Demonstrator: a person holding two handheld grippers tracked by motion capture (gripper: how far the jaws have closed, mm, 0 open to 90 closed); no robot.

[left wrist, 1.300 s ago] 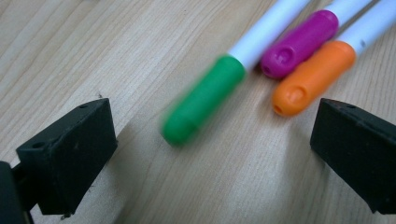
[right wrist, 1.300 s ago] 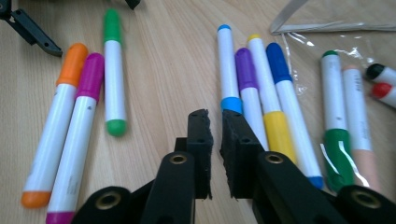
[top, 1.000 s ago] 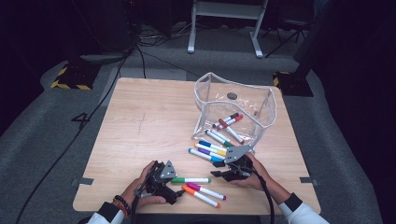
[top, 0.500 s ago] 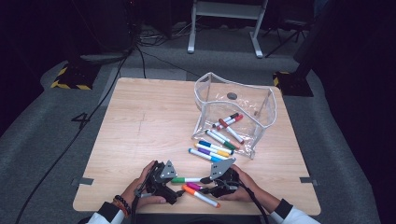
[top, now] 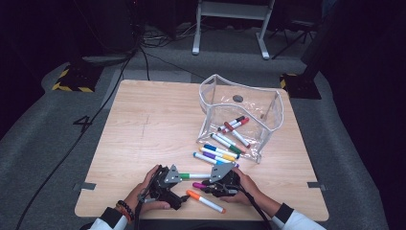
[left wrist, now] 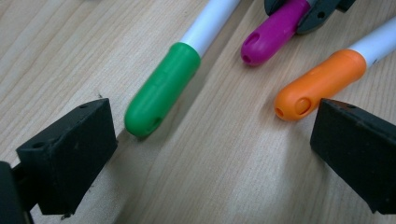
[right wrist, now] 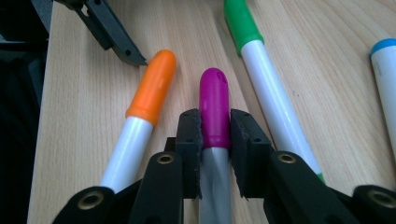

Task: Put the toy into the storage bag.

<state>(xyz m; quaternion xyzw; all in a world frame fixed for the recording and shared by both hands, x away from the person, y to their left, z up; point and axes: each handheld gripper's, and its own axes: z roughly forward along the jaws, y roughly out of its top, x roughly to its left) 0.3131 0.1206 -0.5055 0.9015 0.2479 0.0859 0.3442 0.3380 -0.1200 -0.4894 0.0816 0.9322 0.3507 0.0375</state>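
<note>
Right tongs (right wrist: 215,135) pinch the magenta marker (right wrist: 214,105) (jaws just closed in); left tongs (left wrist: 210,140) gape, empty.

Both hands sit low near the table edge; left gripper (top: 178,178) has jaws spread wide, right gripper (right wrist: 215,133) has just been squeezing down, pads pinched tight.

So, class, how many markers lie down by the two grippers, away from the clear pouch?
3: a green marker farthest up the table, a magenta marker clamped in the right gripper, and an orange marker nearest the person's edge. None seems hidden there.
</note>
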